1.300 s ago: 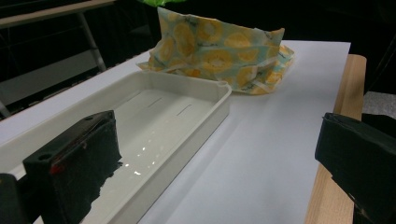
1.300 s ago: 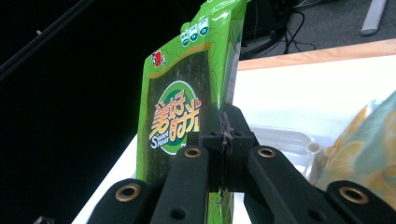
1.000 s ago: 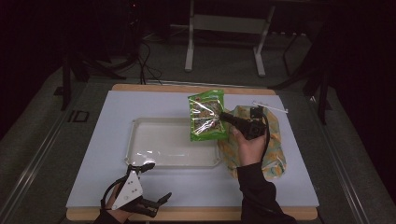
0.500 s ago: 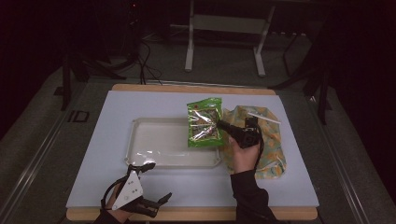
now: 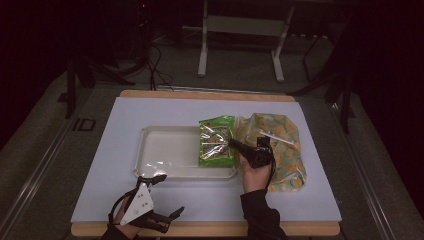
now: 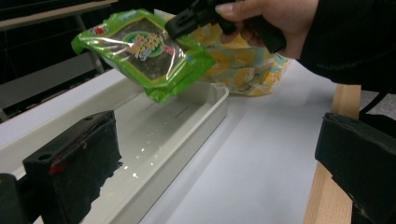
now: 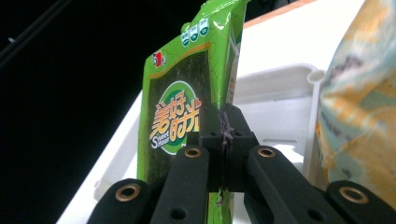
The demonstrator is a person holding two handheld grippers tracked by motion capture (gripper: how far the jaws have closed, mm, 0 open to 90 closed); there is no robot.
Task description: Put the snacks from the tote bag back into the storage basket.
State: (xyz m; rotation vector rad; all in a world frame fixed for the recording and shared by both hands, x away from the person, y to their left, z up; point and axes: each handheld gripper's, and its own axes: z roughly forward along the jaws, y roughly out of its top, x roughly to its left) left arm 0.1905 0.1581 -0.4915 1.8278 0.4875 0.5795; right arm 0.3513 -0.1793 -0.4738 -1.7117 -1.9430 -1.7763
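Seaweed packet [image 5: 216,141], green with a clear window, hangs over the right end of a white tray [image 5: 165,152], pinched at its edge by the right tongs [image 5: 235,144], whose jaws are pressed together on the wrapper. Around all this the room is dark, with cables and a metal stand [image 5: 240,37] on the floor behind. The counter [image 5: 125,120] is a wooden board covered by a pale blue sheet. The tray lies near its middle, and the part of it not hidden by the packet is bare. A yellow patterned bag [image 5: 280,145] lies just right of the tray, under the right hand [image 5: 254,172]. The left tongs [image 5: 172,216] rest near the counter's front edge, jaws spread wide, gripping nothing.
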